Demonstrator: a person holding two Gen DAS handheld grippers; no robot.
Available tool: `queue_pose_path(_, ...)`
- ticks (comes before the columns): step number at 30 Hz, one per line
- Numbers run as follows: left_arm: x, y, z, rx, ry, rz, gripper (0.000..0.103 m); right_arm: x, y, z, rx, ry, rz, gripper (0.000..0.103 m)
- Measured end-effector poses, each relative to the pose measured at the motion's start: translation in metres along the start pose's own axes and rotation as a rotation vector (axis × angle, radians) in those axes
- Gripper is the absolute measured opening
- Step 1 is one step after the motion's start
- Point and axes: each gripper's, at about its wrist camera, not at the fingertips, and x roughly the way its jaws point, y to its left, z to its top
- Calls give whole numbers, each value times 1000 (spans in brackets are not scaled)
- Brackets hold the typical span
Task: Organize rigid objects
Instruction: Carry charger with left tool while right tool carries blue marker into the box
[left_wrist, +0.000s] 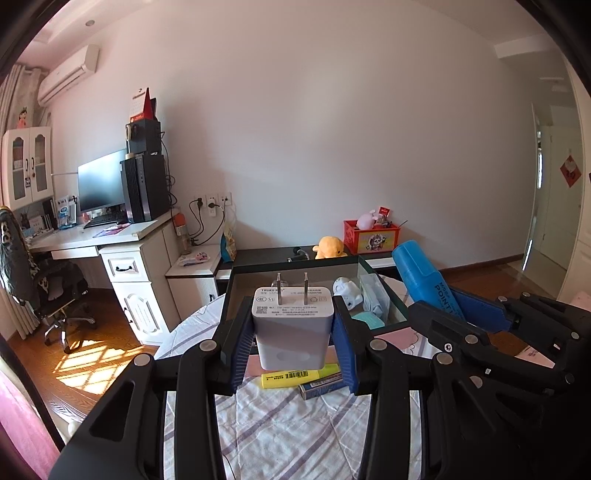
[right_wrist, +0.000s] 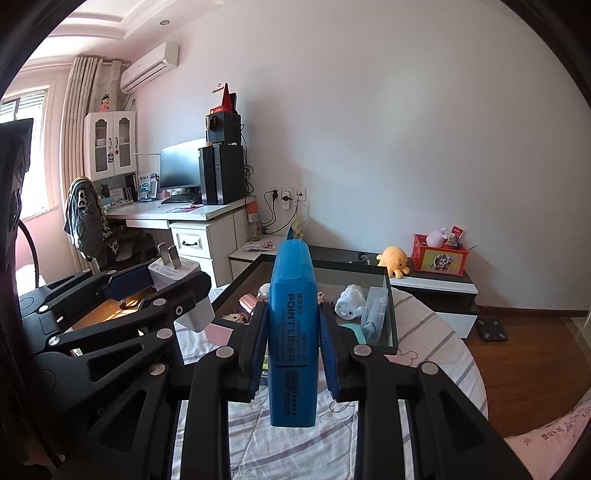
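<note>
My left tool is closed on a white charger, its blue pads pressing both flat sides, prongs pointing up and away from me; the label face reads "TRUKE" at the top with a QR code and small print I cannot make out. My right tool is clamped on a blue highlighter, held upright along the fingers, cap end away from me, and its barrel reads "M&G", "POINT LINER", "pigment ink clean & quick dry", "vivid fluorescent color" and "POINT COLOR" (there is a smaller boxed code that is too fine to read). Both tools are raised above the round counter with its striped cloth, side by side and angled slightly toward each other, the right one showing at the right edge of the left wrist view with the highlighter tilted. Just beyond them sits a dark open tray holding a small white figurine, a clear plastic case and some small pinkish items. On the cloth under the left tool lie a yellow highlighter with a barcode sticker and a dark blue box, touching one another, next to a pink card.
</note>
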Motion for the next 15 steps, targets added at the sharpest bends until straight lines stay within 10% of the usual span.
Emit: queue_pose_path(15, 104, 10, 29, 42, 64, 32, 41, 95, -26, 27, -22, 68, 16, 27)
